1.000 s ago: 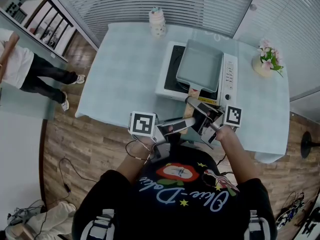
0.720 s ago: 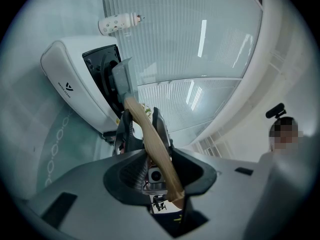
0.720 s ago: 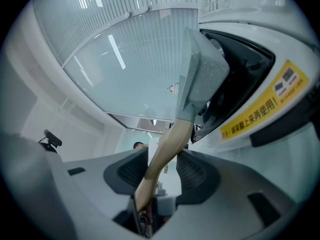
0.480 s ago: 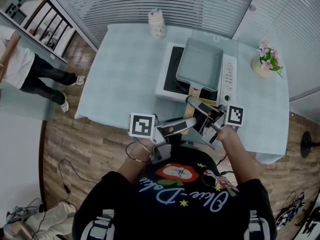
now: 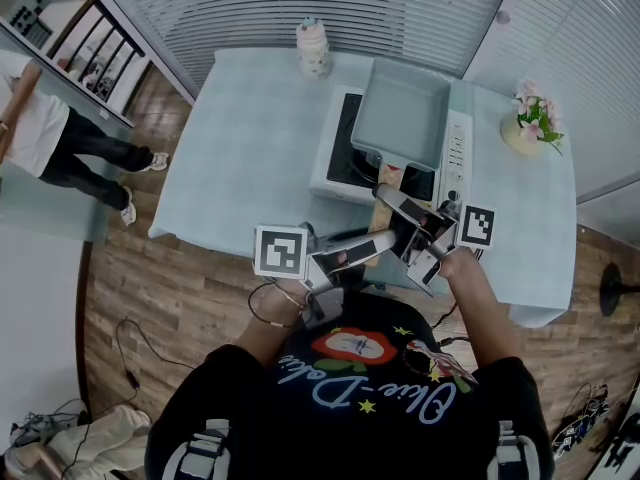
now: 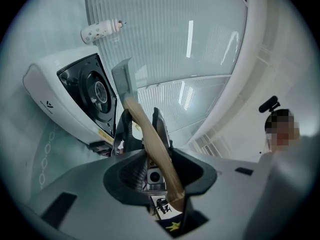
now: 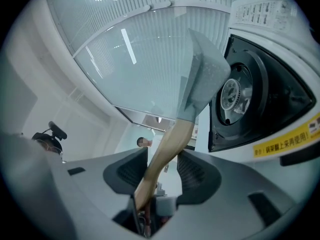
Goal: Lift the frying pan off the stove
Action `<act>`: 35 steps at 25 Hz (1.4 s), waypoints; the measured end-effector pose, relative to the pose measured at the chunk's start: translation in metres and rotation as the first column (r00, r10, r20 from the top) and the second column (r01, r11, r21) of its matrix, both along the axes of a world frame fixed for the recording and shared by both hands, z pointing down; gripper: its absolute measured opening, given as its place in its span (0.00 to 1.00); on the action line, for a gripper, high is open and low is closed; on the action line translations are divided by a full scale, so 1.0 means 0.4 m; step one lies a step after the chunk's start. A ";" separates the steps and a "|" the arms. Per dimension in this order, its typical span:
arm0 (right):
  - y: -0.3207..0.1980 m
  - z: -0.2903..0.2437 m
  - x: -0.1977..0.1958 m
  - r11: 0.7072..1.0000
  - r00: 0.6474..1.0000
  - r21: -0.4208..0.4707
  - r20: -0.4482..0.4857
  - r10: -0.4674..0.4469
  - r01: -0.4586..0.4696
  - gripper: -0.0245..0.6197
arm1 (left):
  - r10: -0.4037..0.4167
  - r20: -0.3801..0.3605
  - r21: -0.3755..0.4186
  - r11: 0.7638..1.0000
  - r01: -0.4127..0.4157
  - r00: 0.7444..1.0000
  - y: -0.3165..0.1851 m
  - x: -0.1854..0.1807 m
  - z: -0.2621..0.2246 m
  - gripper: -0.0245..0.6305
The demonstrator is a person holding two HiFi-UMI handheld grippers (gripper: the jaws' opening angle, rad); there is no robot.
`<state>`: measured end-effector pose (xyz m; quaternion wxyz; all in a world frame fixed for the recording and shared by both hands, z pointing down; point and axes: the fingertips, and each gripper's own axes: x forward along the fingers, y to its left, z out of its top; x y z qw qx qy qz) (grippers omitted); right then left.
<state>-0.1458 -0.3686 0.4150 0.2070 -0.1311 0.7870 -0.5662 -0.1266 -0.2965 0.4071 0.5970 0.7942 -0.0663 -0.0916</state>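
Note:
A square grey frying pan (image 5: 402,116) with a wooden handle (image 5: 387,180) hangs tilted above the white stove (image 5: 328,173), clear of its black burner. My left gripper (image 5: 378,245) comes in from the left and is shut on the handle's near end. My right gripper (image 5: 392,206) reaches in from the right and is shut on the same handle a little higher. In the left gripper view the handle (image 6: 150,144) runs between the fingers (image 6: 122,126) up to the pan (image 6: 122,79), seen edge-on. In the right gripper view the handle (image 7: 167,146) crosses the jaws slantwise toward the pan (image 7: 205,79).
The stove stands on a pale blue table (image 5: 250,138). A spotted bottle (image 5: 314,48) is at the table's far edge, and a vase of flowers (image 5: 530,118) is at its right. A person (image 5: 50,138) stands on the wooden floor at the left.
The pan has risen and moved away from me, uncovering more of the black burner. Both grippers have gone up with the handle and kept their hold.

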 end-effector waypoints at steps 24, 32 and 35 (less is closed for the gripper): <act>0.003 -0.114 -0.013 0.994 1.000 0.107 -0.023 -0.015 0.018 0.31 | 0.003 -0.020 0.120 0.993 -0.001 1.000 0.004 -0.008 -0.094 0.28; 0.005 -0.137 -0.017 0.992 0.999 0.126 -0.035 -0.021 0.025 0.31 | 0.003 -0.037 0.140 0.990 0.002 0.999 0.008 -0.008 -0.119 0.28; 0.006 -0.141 -0.018 0.991 0.999 0.133 -0.041 -0.023 0.028 0.32 | 0.002 -0.039 0.146 0.989 0.004 0.999 0.008 -0.008 -0.123 0.28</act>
